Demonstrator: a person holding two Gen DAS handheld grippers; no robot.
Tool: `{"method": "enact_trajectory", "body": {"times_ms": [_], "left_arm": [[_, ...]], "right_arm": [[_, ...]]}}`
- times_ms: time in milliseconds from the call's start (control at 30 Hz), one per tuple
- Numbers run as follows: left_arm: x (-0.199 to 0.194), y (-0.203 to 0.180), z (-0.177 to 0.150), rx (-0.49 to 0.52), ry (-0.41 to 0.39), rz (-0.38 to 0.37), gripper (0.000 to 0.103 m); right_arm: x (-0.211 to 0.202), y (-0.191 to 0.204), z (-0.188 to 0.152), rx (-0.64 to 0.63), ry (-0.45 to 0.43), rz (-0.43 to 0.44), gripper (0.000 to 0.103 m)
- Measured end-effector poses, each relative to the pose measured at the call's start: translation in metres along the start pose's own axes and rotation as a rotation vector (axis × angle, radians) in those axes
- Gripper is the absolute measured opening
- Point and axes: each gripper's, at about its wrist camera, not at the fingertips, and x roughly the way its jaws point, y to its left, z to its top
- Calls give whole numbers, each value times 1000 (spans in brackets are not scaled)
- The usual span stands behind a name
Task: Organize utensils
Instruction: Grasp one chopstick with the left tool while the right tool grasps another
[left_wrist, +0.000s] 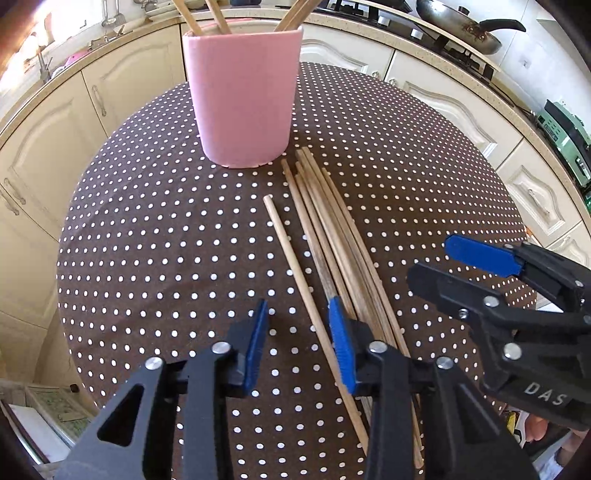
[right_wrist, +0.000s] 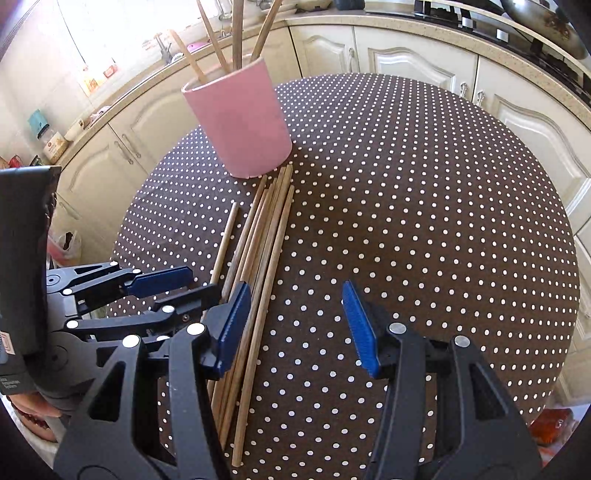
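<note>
A round table under a brown polka-dot cloth stood in a cream-cupboarded kitchen, with a pink cup already holding several chopsticks upright. From the left wrist view, the left gripper hung low over the cloth with its blue pads apart; a single stray chopstick ran between them, nearer the right-hand pad, untouched as far as could be told, while the bundle of chopsticks lay just beyond that pad. The step looked like picking up the stray stick; closing squarely across it, clear of the bundle, would likely avoid dragging neighbours along. From the right wrist view, the right gripper also stood open, with only the outermost stick of the bundle and bare cloth between its fingers; the rest of the bundle passed under the left-hand pad, its far ends almost touching the cup's foot.
</note>
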Motion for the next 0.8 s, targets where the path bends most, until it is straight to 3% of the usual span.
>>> {"method": "enact_trajectory", "body": {"times_ms": [133, 567, 800], "left_arm": [[4, 0, 5, 25, 10, 22, 10], [8, 6, 23, 49, 23, 20, 8], [10, 5, 24, 59, 18, 25, 8]], "right_arm": [[7, -4, 2, 12, 29, 1, 52], [29, 0, 11, -12, 112, -3, 51], [44, 15, 24, -82, 147, -83, 48]]}}
